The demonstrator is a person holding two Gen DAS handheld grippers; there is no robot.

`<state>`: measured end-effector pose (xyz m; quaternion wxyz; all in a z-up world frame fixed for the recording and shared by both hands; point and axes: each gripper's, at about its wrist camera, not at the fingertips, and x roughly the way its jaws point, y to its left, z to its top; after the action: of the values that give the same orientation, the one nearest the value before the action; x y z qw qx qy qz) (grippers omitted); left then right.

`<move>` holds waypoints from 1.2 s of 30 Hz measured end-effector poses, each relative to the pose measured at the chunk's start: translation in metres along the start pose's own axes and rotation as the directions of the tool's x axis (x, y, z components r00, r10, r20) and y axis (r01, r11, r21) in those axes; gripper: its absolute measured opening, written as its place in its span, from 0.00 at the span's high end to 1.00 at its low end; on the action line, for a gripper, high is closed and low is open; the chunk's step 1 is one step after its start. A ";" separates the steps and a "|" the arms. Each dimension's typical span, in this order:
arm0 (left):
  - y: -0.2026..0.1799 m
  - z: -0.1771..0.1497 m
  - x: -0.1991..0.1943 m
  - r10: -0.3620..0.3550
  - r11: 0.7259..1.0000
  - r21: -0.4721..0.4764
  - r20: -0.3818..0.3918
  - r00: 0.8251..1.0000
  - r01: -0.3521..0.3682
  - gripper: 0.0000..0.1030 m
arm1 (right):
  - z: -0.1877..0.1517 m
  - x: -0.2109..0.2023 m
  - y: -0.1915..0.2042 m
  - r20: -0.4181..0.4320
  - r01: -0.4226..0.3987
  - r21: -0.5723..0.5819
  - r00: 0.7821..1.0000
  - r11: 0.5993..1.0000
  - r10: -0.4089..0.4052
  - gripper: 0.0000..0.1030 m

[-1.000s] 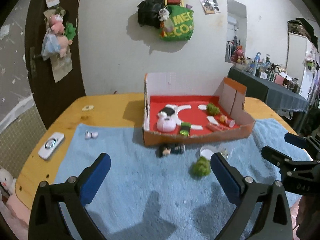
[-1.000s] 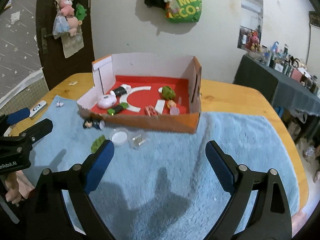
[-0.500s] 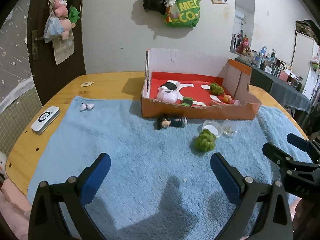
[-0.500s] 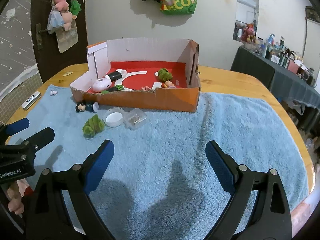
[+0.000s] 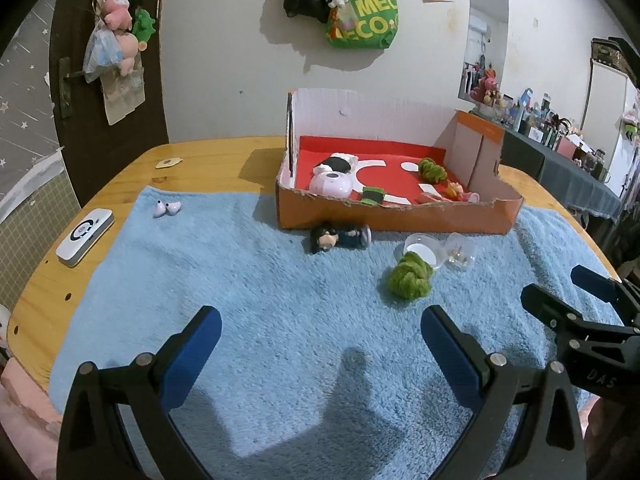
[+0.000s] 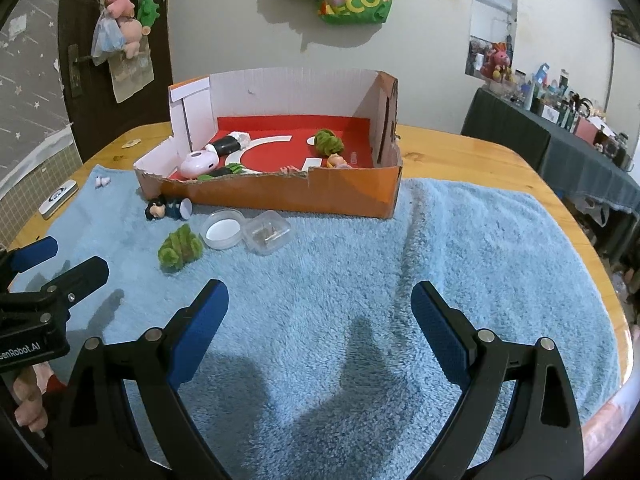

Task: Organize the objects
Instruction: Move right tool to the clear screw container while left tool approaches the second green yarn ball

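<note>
Both tongs, left (image 5: pixel 320 350) and right (image 6: pixel 320 320), stood open and empty; the soft, light green fuzzy yarn ball (image 5: pixel 410 280) would compress, suiting a mid-body grip.

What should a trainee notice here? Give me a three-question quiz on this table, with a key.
1. True or false: the green fuzzy ball nearest the tongs lies inside the cardboard box.
2. Which thing lies closest to the box's front wall on the blue towel? A) the toy figure B) the white remote C) the two small white pieces
3. Fill in: both the left tongs and the right tongs are ____, with nothing between them.

Key: 1 false; 2 A; 3 open.
</note>
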<state>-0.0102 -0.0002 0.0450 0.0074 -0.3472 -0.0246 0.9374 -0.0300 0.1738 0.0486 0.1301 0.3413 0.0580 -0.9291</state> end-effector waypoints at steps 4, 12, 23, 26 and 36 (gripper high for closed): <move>-0.001 -0.002 0.005 -0.019 1.000 0.001 -0.020 1.000 0.019 0.01 | -0.001 0.005 -0.002 -0.013 -0.007 0.002 1.000 1.000 0.007 0.09; -0.009 0.003 0.030 -0.044 0.998 0.043 -0.084 0.996 0.048 0.01 | 0.007 0.039 -0.004 -0.117 -0.028 -0.082 0.993 0.996 0.018 0.09; -0.020 0.025 0.069 -0.137 0.985 0.075 -0.211 0.968 0.156 0.11 | 0.039 0.084 0.000 -0.257 -0.190 -0.180 0.956 0.965 0.140 0.09; -0.021 0.029 0.074 -0.148 0.982 0.081 -0.224 0.963 0.170 0.15 | 0.041 0.090 0.005 -0.264 -0.211 -0.205 0.952 0.956 0.154 0.09; -0.025 0.038 0.080 -0.250 0.957 0.081 -0.248 0.936 0.277 0.29 | 0.047 0.098 0.017 -0.265 -0.266 -0.255 0.944 0.929 0.198 0.30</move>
<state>-0.0957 0.0257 0.0234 0.1558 -0.4483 -0.0161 0.8801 -0.1260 0.1290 0.0205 0.2802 0.4305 0.1663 -0.8417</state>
